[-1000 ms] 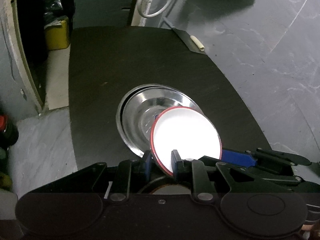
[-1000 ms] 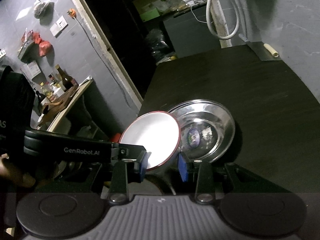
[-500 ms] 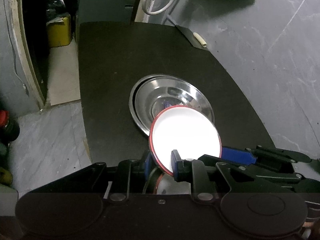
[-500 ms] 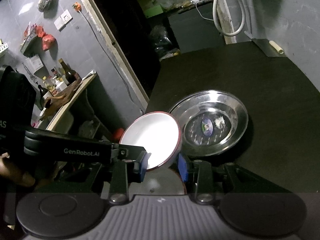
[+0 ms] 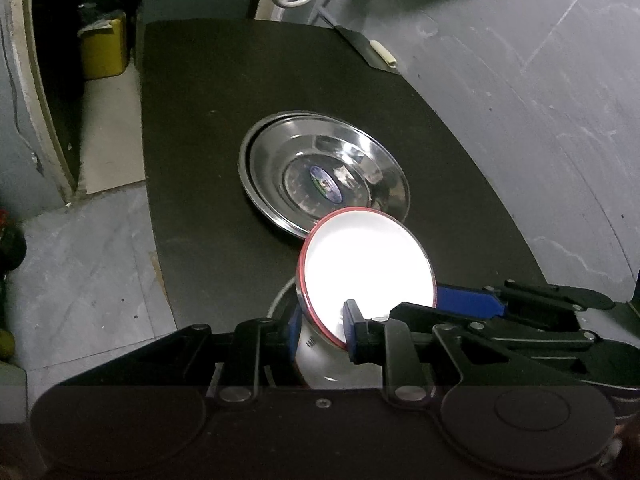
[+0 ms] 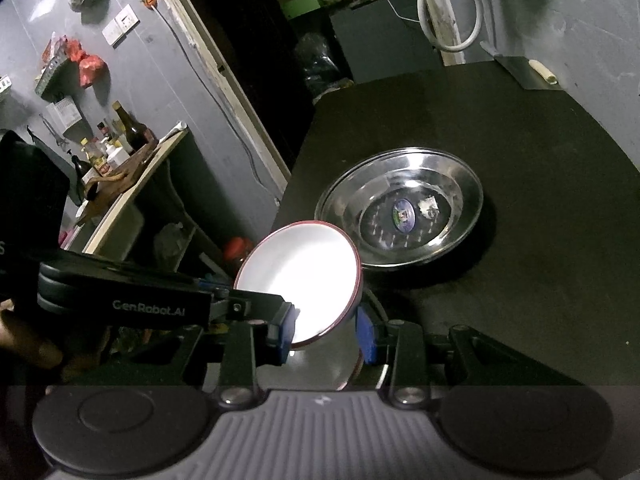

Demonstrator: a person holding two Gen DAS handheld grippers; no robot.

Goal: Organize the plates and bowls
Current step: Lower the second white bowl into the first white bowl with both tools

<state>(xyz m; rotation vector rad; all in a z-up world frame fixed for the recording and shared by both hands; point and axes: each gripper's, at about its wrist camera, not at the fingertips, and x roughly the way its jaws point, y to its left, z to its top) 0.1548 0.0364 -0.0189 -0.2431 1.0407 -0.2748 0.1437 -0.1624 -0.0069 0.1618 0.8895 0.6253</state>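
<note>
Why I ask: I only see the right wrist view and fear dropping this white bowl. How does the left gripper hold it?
Observer: In the left wrist view, the left gripper is clamped on the red rim of the white bowl, with one finger inside the bowl and one outside.
Operator: And my right gripper, seen from that side?
Observer: From there, one blue finger of the right gripper reaches the bowl's rim on the side away from the left gripper. I cannot tell whether it pinches the rim.
</note>
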